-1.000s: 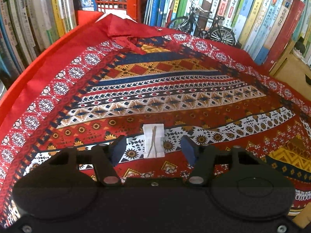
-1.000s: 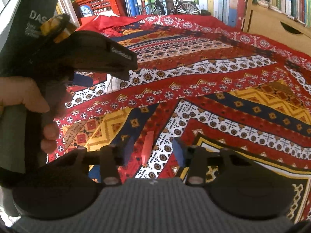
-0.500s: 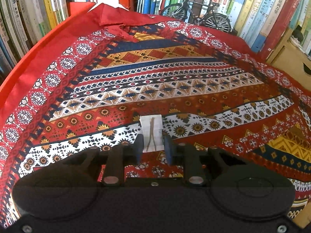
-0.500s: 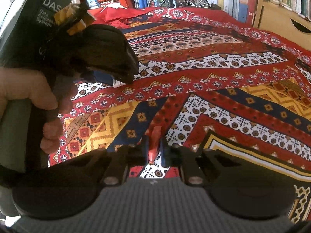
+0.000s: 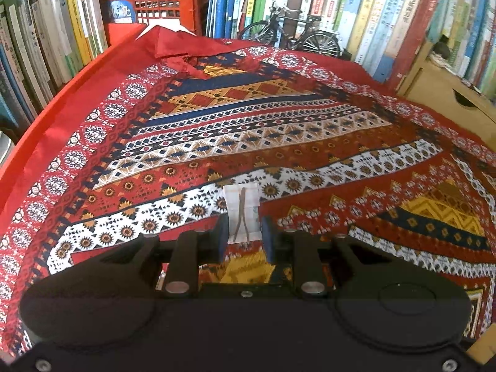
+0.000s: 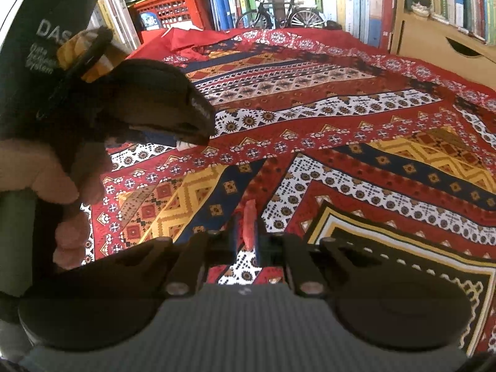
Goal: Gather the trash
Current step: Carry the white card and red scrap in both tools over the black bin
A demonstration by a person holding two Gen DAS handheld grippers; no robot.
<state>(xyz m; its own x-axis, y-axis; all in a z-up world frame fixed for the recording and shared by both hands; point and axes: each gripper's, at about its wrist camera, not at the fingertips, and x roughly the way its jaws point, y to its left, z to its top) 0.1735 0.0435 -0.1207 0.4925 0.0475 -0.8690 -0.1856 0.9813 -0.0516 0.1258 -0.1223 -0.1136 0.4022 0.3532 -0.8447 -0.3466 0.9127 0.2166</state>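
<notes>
White scrap (image 5: 242, 214): pinched in the left gripper (image 5: 242, 238), near the tablecloth's (image 5: 217, 117) front edge; a second ago the fingers stood wide around it.
Red scrap (image 6: 249, 223): right gripper (image 6: 246, 241) likewise clamped shut on it.
Meaning: both pieces look secured, ready to carry off.
Writing: "DAS" on the left handle (image 6: 46, 31); book spines (image 5: 356, 12) unreadable.

Soft, even indoor light lit both views, casting only faint shadows. Fisheye distortion bent the books (image 5: 365, 15) at the edges, and the patterned cloth (image 5: 279, 142) looked slightly soft throughout.
</notes>
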